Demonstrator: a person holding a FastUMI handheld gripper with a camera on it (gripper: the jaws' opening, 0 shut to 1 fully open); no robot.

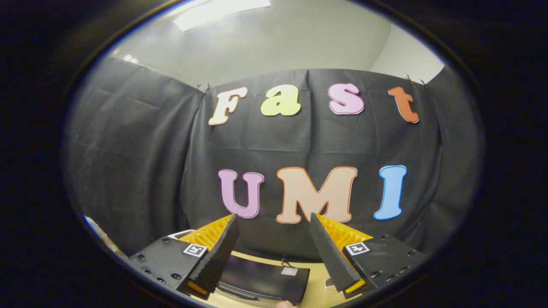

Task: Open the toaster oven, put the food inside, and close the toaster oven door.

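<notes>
My gripper (274,216) is open, its two fingers spread wide with nothing between them. It is held high and faces the black cloth wall of the booth. Low down between the fingers lies a flat black surface (261,278) with a small white label, probably the top of the toaster oven, on a tan table (317,295). A small round brownish thing (329,285) sits on the table by the right finger (332,256); I cannot tell whether it is the food. The oven door is hidden from here.
The black cloth wall (141,171) closes off the back and both sides. Above it are a pale wall and a ceiling light (218,10). A small pinkish tip (286,304) peeks up under the black surface.
</notes>
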